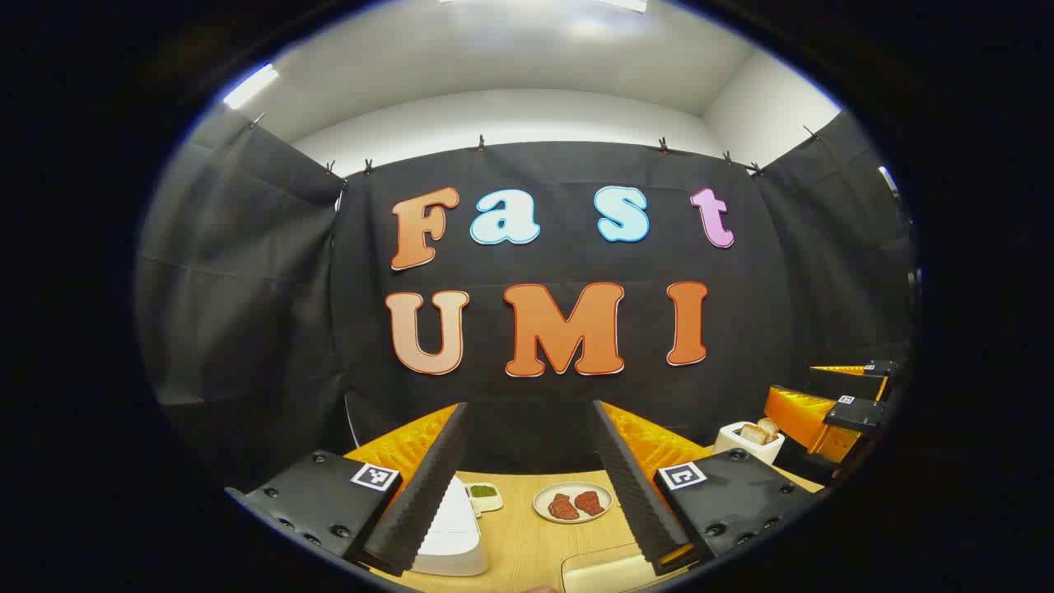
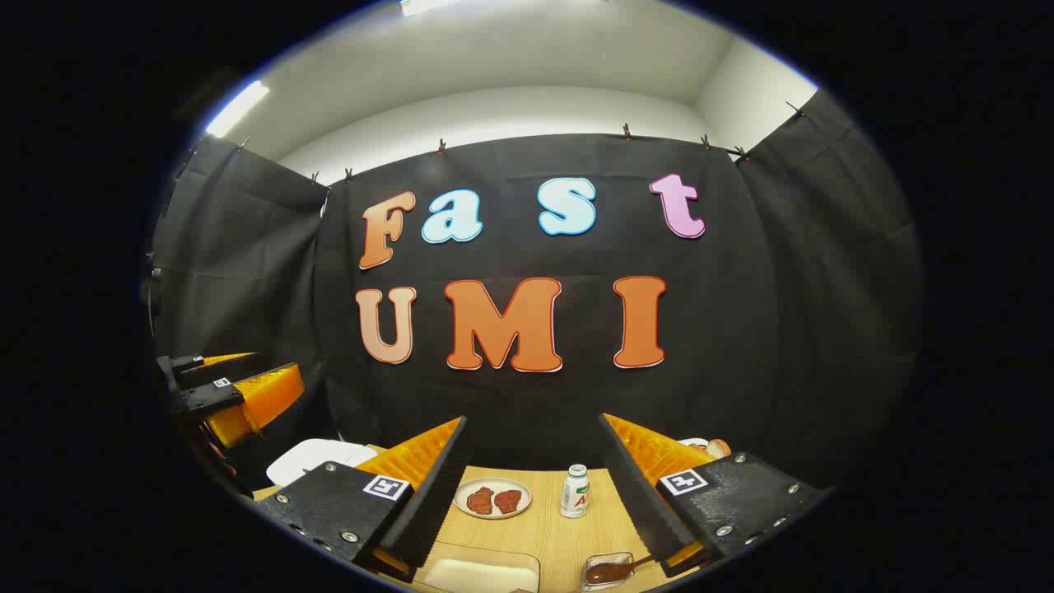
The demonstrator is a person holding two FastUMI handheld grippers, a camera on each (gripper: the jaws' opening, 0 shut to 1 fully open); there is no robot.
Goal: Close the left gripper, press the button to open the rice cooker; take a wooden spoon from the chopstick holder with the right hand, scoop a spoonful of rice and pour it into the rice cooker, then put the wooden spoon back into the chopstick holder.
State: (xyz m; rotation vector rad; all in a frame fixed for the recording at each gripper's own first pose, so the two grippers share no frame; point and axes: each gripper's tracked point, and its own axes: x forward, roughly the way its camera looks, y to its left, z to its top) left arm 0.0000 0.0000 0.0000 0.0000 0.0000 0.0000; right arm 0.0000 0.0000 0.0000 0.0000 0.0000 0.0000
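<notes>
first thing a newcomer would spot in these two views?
Probably the plate of red meat mid-table, seen between the open left gripper. The white rice cooker sits low beside that gripper's left finger. In the right gripper view, the open right gripper frames a small white bottle.

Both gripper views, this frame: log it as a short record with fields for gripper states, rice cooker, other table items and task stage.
left gripper: open, held above the table
right gripper: open, holding nothing
white rice cooker: lid down, below the left gripper's left finger
light wooden table: carries all items
round plate with two reddish-brown pieces: mid-table
small white dish of green stuff: beside the cooker
white bottle: upright, right of the plate
task stage: button not yet pressed
</notes>
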